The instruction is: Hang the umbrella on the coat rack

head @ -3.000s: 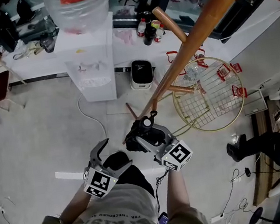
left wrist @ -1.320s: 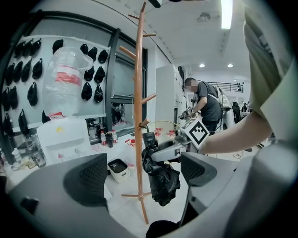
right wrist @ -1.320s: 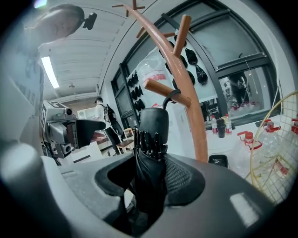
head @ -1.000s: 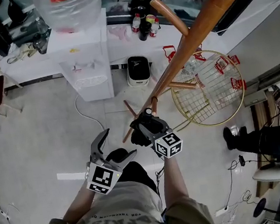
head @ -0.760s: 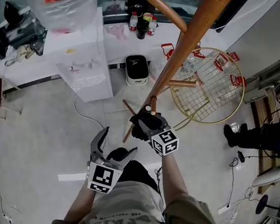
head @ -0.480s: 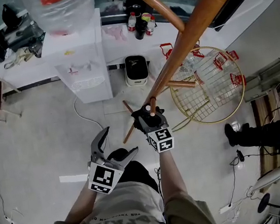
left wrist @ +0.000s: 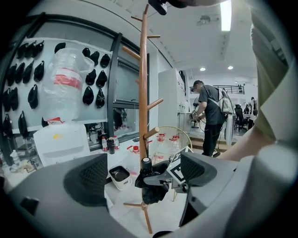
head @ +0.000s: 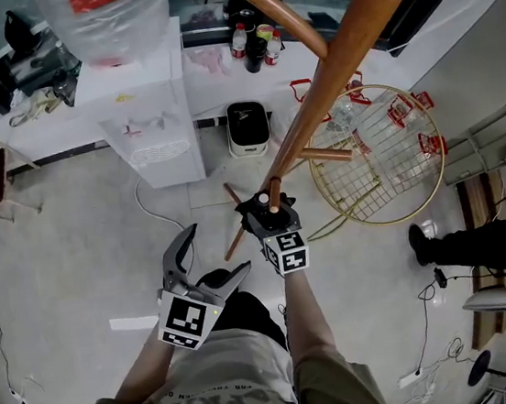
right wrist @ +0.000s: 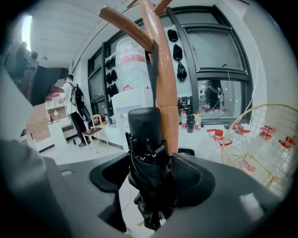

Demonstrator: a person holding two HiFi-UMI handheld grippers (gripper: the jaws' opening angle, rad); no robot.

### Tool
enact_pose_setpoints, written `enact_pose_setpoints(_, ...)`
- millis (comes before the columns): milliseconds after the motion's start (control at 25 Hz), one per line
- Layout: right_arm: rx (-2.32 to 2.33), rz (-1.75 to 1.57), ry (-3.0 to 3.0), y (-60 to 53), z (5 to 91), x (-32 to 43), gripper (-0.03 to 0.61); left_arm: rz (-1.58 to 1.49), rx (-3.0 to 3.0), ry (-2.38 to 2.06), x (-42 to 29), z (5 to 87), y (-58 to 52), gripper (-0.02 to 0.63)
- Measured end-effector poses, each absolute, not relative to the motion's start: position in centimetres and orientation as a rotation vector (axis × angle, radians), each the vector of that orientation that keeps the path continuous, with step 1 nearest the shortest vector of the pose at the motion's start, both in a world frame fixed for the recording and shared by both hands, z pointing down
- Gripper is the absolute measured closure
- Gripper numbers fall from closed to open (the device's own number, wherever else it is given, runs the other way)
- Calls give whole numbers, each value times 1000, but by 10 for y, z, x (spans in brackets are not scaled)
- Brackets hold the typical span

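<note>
Right gripper view: folded umbrella (right wrist: 148, 160), likely light and soft, best held at its stiff handle (right wrist: 145, 124), hangs by its strap (right wrist: 153, 79) between the just-opened jaws of the right gripper (right wrist: 150, 177); left gripper (left wrist: 142, 174) wide, empty

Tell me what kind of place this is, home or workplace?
Likely an office or lab workroom, not a home: a white water dispenser topped by a large bottle stands beside a long counter holding drink bottles, and a person with a backpack stands further back.
</note>
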State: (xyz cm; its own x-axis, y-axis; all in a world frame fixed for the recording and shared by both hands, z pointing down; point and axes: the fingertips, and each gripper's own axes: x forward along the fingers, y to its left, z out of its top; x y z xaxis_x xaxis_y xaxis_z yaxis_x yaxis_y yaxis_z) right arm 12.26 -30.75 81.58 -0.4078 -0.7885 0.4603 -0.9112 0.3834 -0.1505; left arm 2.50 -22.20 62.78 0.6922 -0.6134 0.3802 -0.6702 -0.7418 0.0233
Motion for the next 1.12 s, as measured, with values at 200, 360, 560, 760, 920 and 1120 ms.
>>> enact_pose_setpoints(200,1539,594,-2350,-306,807,129,276,543,2738,-1073,20,618,-227,141)
enact_pose_setpoints(360,1538,565,-2374,-299,782,131,275,555,2734,-1067,21,601,-225,141)
enact_pose_setpoints(560,1563,526,-2396,-280,734,135,275,547,2725,-1054,26,568,-219,141)
enact_pose_setpoints(760,1634,487,-2418,-248,666,141,276,543,2709,-1064,29,531,-209,142)
enact_pose_setpoints(920,1749,490,-2417,-221,607,148,276,541,2683,-1109,25,503,-198,142)
enact_pose_setpoints(1120,1865,394,-2468,-186,530,158,276,491,2659,-1187,20,474,-189,142)
